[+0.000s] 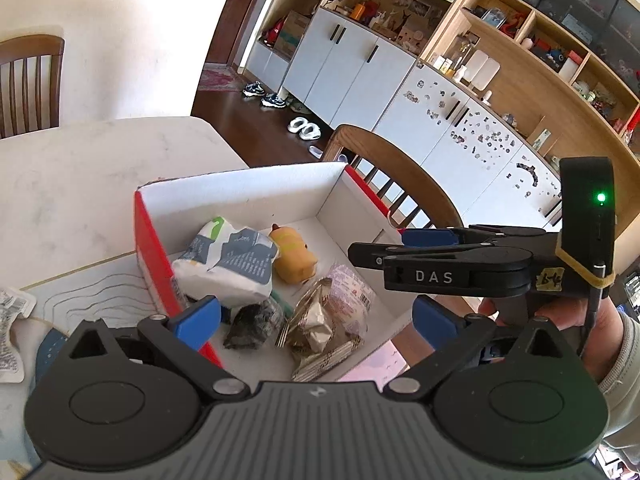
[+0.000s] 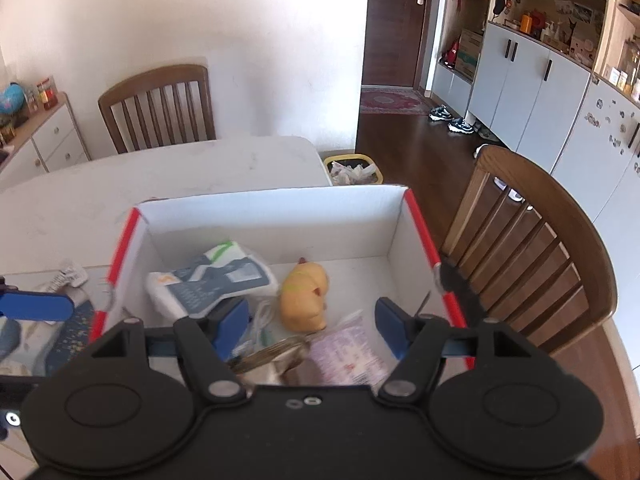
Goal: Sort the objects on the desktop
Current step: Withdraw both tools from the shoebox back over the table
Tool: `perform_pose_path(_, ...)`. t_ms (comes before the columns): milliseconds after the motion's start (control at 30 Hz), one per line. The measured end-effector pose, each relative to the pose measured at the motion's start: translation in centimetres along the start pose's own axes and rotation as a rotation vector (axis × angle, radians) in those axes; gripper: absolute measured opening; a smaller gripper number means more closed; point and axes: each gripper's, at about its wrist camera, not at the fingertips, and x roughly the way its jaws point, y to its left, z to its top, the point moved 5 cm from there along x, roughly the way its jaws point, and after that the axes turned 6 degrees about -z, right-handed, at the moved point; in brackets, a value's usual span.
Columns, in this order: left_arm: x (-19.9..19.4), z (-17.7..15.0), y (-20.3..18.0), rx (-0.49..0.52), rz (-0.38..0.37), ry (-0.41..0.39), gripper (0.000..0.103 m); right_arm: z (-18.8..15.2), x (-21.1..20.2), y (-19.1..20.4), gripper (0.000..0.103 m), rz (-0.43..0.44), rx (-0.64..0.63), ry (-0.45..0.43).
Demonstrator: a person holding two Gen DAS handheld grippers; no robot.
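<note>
We are holding both grippers over an open cardboard box with white inner walls and red outer edges [image 1: 256,188], which is sitting at the centre of both views on a pale marble-look tabletop [image 1: 80,168]. Our left gripper [image 1: 316,320], at the bottom of the left wrist view, is standing with its blue-padded fingers [image 1: 200,320] spread wide and nothing between them. Our right gripper [image 2: 310,326] is likewise gaping over the box and gripping nothing. Inside the box, a white and grey-blue soft packet [image 1: 228,264] is lying at the left, touching a yellow rubbery animal toy [image 1: 292,256] in the middle. Below them, a crumpled silver foil wrapper [image 1: 316,324], a pink-printed clear sachet [image 1: 352,292] and a small black crinkled packet [image 1: 250,326] are lying close together.
</note>
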Motion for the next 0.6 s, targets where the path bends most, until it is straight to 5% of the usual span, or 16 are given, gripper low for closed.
perform_pose_path(600,-7.9,-3.3,1.7,0.069,-0.011,-0.069,0.103,-2.2,-5.6,6.0,0.082,0.027,0.061,-0.087)
